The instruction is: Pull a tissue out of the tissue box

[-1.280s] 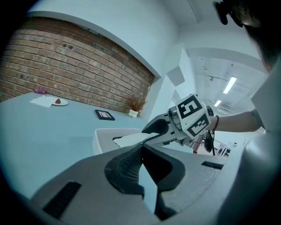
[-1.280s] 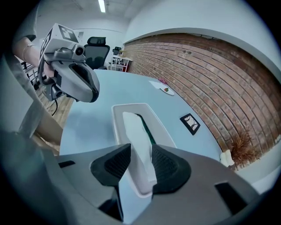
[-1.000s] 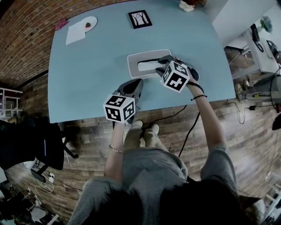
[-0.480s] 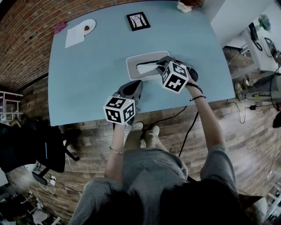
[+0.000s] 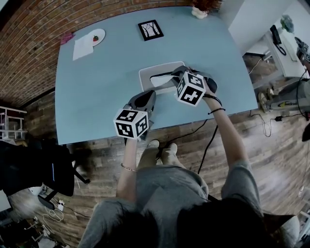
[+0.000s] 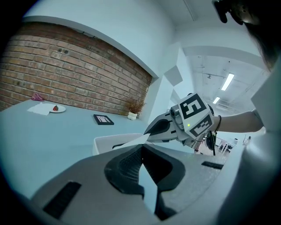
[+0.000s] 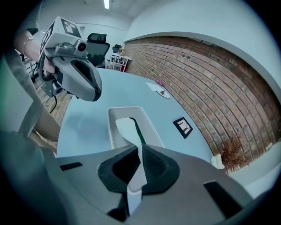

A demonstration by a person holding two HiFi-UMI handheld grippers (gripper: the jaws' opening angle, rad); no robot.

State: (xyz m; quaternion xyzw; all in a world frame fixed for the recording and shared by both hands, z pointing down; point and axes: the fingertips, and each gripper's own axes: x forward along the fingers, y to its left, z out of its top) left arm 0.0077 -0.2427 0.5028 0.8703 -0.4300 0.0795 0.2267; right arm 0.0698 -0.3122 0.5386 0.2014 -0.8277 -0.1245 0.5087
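Running lengthwise from tissue box (image 7: 112, 128) up into right gripper (image 7: 140, 152), tissue (image 7: 127, 125).

Right gripper view: lower end of the tissue (image 7: 130, 129) drops out of sight between the jaws of the right gripper (image 7: 139, 154), and the near end of the tissue box (image 7: 113, 127) is hidden behind that gripper's body. Left gripper view: box's lower part is blocked by the left gripper (image 6: 142, 151). Head view: right jaws sit mostly under the marker cube (image 5: 190, 88), so the grip is unreadable there. Potted plant (image 5: 202, 7) is cut by the top edge, office chair (image 5: 29, 167) by the left edge, person's head (image 5: 213, 227) by the bottom edge. Framed picture (image 5: 150, 29) print is too small to read. Red item (image 5: 95, 37) on the plate (image 5: 101, 33) and pink thing (image 5: 67, 38) at the table corner are too small to identify.
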